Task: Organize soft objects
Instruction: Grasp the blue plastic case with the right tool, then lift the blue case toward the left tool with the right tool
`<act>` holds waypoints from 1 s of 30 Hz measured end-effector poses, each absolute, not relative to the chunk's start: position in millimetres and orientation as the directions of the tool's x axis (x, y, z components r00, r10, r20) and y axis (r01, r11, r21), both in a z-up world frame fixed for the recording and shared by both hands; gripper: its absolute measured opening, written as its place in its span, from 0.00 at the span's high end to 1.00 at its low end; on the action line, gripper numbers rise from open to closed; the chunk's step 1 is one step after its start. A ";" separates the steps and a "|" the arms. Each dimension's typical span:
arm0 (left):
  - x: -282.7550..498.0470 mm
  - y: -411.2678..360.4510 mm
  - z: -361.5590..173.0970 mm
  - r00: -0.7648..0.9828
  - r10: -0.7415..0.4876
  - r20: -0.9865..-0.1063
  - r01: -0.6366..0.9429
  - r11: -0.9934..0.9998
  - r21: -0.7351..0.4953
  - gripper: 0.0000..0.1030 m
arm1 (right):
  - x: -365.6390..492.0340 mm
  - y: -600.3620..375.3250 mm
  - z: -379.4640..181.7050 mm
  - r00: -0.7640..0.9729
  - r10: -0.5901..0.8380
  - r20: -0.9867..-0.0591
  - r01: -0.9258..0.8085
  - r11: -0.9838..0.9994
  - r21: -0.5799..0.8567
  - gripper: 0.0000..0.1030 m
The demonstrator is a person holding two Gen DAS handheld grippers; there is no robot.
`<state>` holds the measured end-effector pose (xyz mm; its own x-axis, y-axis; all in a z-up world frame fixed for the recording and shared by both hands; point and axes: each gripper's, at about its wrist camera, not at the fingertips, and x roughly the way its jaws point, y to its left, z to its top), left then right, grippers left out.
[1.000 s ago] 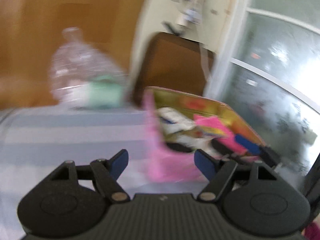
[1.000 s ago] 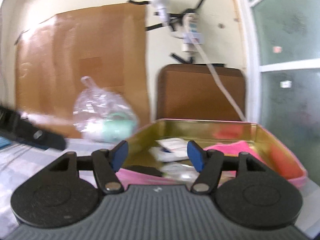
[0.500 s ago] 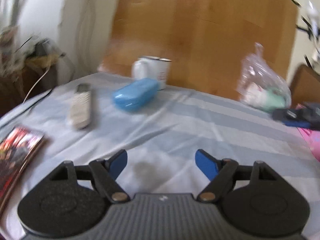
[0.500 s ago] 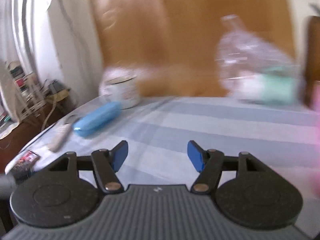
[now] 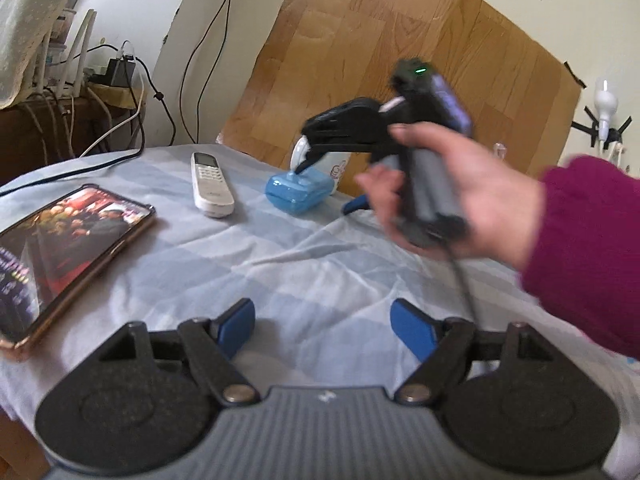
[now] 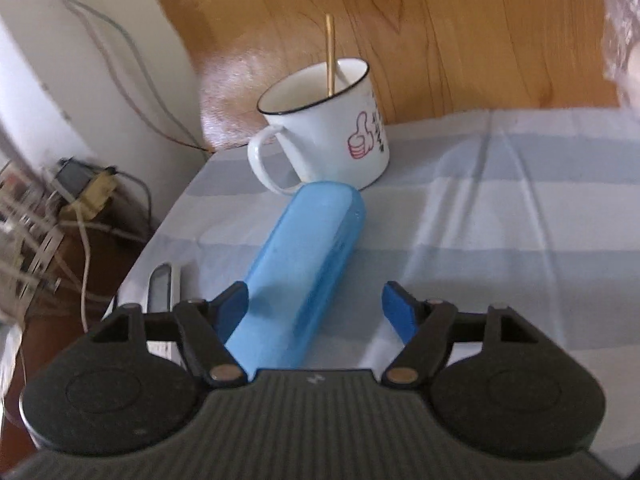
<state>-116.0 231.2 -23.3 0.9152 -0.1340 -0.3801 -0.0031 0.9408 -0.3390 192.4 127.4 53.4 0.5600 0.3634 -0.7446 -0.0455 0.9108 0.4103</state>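
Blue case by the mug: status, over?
Right gripper opening, straddling long blue plastic case, not gripping. Left gripper open, empty. White enamel mug just behind case.

Soft daylight, no hard shadows; fisheye bending at the rims; the hand [image 5: 452, 188] at three o'clock is motion-blurred.

White enamel mug [image 6: 328, 128] with thumbs-up print stands on striped blue-white cloth [image 6: 500, 208], thin gold stick [image 6: 330, 56] leaning inside. White remote [image 5: 211, 184] lies flat near phone [image 5: 68, 236] with lit screen. Wood-grain board [image 5: 400, 60] against wall. Tangled cables [image 5: 120, 92] at far left. Crinkled clear plastic bag [image 6: 620, 20] at right edge.
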 end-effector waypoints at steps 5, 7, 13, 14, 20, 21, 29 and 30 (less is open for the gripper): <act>-123.1 237.4 -23.8 0.915 -0.157 -0.372 0.011 0.930 -0.367 0.24 | 200.2 149.4 49.0 0.558 0.332 -0.761 -0.006 0.918 0.397 0.19; -122.9 238.6 -24.1 0.916 -0.161 -0.369 0.012 0.927 -0.375 0.24 | 201.4 161.1 48.7 0.565 0.294 -0.771 -0.022 0.939 0.342 0.18; -123.8 238.7 -24.7 0.915 -0.161 -0.369 0.009 0.925 -0.380 0.24 | 198.7 178.1 45.7 0.577 0.244 -0.779 -0.168 0.969 0.179 0.28; -123.8 238.7 -24.5 0.915 -0.160 -0.370 0.007 0.924 -0.382 0.24 | 196.4 175.6 45.6 0.579 0.248 -0.777 -0.187 0.968 0.170 0.34; -121.3 237.5 -21.7 0.910 -0.163 -0.382 0.000 0.920 -0.393 0.21 | 173.9 143.6 47.9 0.567 0.309 -0.764 -0.303 0.940 0.155 0.45; -121.3 236.7 -21.1 0.908 -0.168 -0.385 0.002 0.918 -0.397 0.21 | 167.4 138.3 47.8 0.570 0.313 -0.759 -0.324 0.935 0.142 0.45; -114.8 221.2 -15.5 0.881 -0.228 -0.414 0.033 0.904 -0.427 0.19 | 90.7 57.6 51.8 0.587 0.362 -0.724 -0.416 0.902 0.114 0.45; -112.6 216.3 -14.7 0.873 -0.249 -0.419 0.048 0.900 -0.434 0.19 | 79.7 46.6 52.8 0.591 0.362 -0.721 -0.420 0.901 0.108 0.45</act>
